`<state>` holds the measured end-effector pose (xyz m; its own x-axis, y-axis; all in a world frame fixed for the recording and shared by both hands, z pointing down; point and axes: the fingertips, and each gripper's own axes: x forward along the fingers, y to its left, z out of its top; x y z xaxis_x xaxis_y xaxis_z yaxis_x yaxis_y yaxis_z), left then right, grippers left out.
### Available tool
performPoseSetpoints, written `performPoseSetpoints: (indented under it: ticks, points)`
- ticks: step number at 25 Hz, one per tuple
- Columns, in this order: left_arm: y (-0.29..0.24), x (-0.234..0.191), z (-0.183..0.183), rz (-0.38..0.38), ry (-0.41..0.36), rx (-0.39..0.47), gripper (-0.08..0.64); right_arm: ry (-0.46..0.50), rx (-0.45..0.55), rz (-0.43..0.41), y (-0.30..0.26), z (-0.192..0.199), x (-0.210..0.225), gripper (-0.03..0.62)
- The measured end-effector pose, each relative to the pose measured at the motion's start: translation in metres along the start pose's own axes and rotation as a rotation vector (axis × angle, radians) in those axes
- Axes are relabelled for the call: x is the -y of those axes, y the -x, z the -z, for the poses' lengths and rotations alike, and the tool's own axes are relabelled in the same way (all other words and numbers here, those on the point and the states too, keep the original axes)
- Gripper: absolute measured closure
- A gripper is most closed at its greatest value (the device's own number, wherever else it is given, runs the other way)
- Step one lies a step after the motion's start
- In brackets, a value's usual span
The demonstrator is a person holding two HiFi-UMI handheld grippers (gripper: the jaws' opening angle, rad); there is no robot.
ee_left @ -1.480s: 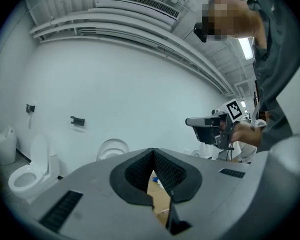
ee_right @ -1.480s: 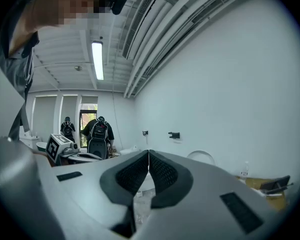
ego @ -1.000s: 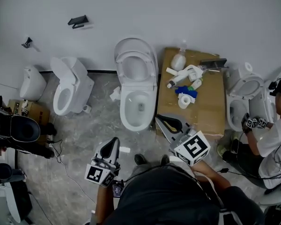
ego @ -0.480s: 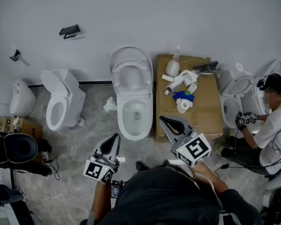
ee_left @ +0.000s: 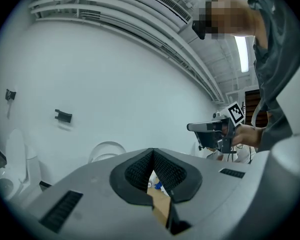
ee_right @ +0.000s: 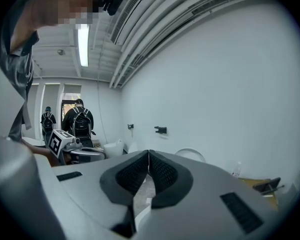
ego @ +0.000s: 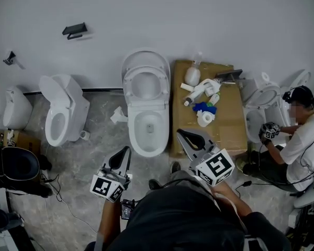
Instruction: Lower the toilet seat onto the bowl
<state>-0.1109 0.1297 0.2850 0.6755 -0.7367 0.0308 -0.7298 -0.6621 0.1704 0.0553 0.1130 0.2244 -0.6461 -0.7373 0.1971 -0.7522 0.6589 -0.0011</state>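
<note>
The white oval plastic toilet seat [ego: 161, 85] stands raised against its lid by the wall, above the white ceramic bowl [ego: 134, 135]; probably light, stiff, slick and hinged, best hooked at its free top edge and eased down; left gripper [ego: 126, 151] and right gripper [ego: 181, 134] both clenched empty, well short of it.

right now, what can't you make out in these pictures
Left gripper view: the toilet bowl is hidden behind the left gripper; only its raised top shows.
Right gripper view: same, behind the right gripper.
Head view: the bottles on the cardboard are too small to read.
Head view: where the raised seat hinges is too small to see.
</note>
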Motion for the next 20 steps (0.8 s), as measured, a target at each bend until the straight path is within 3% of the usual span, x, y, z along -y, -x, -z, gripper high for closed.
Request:
performPoseSetpoints:
  ticks: [20]
  points:
    - [-0.119,-0.028,0.004,-0.148,0.003,-0.071,0.557,-0.041,0.030,-0.196,-0.084,0.004,0.121,0.584]
